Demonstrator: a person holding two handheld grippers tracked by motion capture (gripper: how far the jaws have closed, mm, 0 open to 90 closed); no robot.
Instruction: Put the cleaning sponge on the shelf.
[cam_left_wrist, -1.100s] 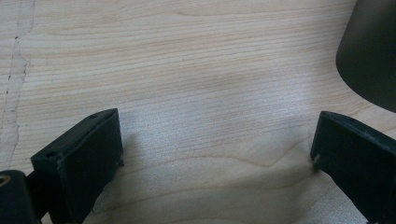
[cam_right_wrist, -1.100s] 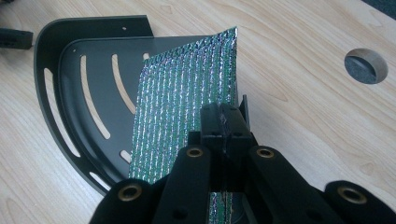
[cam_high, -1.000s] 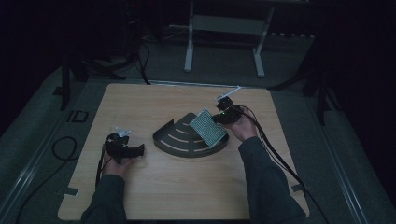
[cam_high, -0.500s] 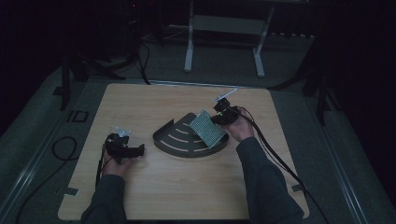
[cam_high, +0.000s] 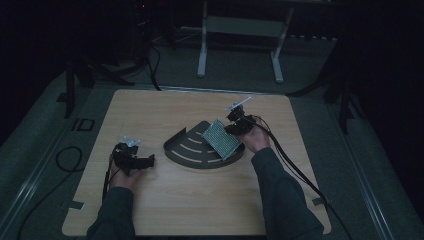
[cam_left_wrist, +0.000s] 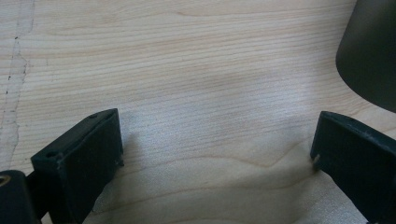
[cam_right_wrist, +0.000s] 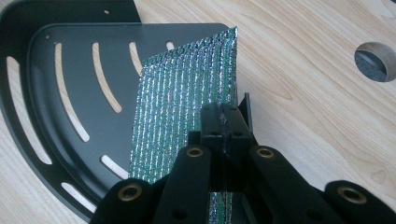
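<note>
Here, your right claw (cam_right_wrist: 223, 122) pinches the foil pouch (cam_right_wrist: 184, 98) over the black tray (cam_high: 192, 151); your left claw (cam_left_wrist: 212, 154), at nine o'clock, gapes wide on the counter (cam_high: 165, 107).

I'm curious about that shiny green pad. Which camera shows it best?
The right gripper view: the shiny green pad is close, ribbed, pinched by the right gripper over the black tray. The high view shows it small.

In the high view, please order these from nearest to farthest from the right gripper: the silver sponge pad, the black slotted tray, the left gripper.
1. Silver sponge pad: clamped in the right gripper, over the tray.
2. Black slotted tray: under the pad, table centre.
3. Left gripper: far left, resting on the table.
</note>
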